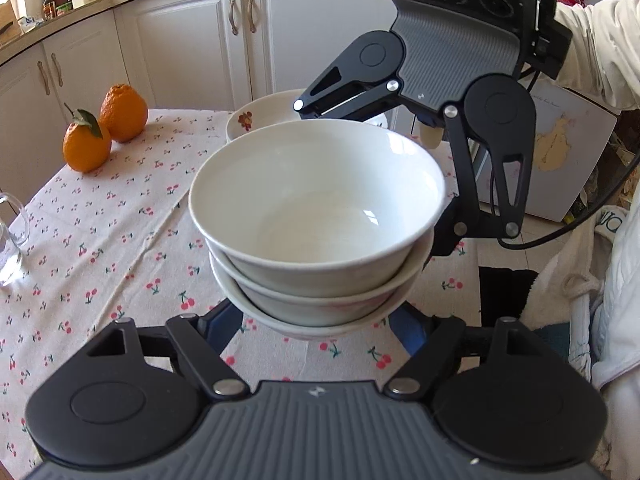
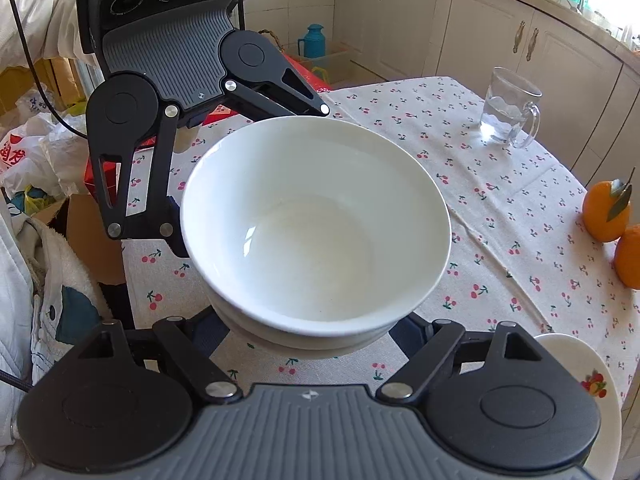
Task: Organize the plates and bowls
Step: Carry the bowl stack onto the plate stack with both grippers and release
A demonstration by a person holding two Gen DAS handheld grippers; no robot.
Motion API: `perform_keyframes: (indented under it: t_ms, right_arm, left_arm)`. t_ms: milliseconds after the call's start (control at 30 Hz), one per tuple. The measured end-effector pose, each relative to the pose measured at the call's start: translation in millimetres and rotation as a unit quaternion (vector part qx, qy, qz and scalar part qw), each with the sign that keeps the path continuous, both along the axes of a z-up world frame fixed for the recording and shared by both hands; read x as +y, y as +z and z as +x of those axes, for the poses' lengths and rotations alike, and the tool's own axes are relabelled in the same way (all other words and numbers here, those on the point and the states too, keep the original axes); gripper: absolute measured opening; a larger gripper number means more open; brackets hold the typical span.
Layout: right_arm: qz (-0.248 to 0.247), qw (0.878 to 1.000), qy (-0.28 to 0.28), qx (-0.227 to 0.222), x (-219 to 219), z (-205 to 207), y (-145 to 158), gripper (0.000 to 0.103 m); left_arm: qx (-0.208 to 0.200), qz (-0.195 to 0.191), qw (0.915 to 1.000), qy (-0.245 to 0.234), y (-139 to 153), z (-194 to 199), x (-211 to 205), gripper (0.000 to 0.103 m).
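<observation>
Three white bowls sit nested in a stack [image 1: 320, 216]; the lowest bowl [image 1: 332, 322] has a faint pink print. My left gripper [image 1: 316, 334] clasps the bottom of the stack from the near side, its blue fingers [image 1: 224, 324] pressed against the lowest bowl. My right gripper [image 2: 312, 346] holds the same stack [image 2: 316, 220] from the opposite side, its fingers [image 2: 404, 334] tight under the rims. The stack hangs slightly above the cherry-print tablecloth [image 1: 100, 240]. The fingertips are hidden beneath the bowls. A white plate with a flower motif [image 1: 256, 120] lies behind the stack.
Two oranges [image 1: 104, 132] rest at the table's far left. A glass mug [image 2: 508, 114] holding water stands near the table's edge. The plate [image 2: 592, 384] lies close to the right gripper. White cabinets surround the table. A person's light sleeve [image 1: 600, 40] holds the right gripper.
</observation>
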State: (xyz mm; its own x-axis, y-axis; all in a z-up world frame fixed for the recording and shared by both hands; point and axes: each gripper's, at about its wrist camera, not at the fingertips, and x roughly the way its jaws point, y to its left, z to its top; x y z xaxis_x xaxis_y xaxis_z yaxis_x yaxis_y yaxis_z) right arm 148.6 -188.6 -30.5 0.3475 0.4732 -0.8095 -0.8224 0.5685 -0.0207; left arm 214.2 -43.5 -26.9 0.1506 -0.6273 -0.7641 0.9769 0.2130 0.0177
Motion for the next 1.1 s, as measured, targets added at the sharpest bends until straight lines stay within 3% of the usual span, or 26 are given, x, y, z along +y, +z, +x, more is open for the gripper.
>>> perform_keyframes:
  t_ms: [433,733,1100]
  right_arm:
    - [-0.023,0.997,-0.067,-0.033,-85.3,3.8,36.6,0.088]
    - [-0.044,0.991,-0.126,-0.016,-137.3,14.9,20.4,0.088]
    - [-0.035,0.987,-0.155,0.010,-164.1,25.7,0.0,0.088]
  left_arm:
    - [-0.045,-0.031,0.9962,-0.068,19.8,26.8,-92.2,0.079]
    - [-0.025,-0.032,0.9941,-0.100,-6.6,49.5,-145.2,0.079]
    - [-0.007,-0.025,0.9944,-0.103,-21.2,60.6,-164.3,0.079]
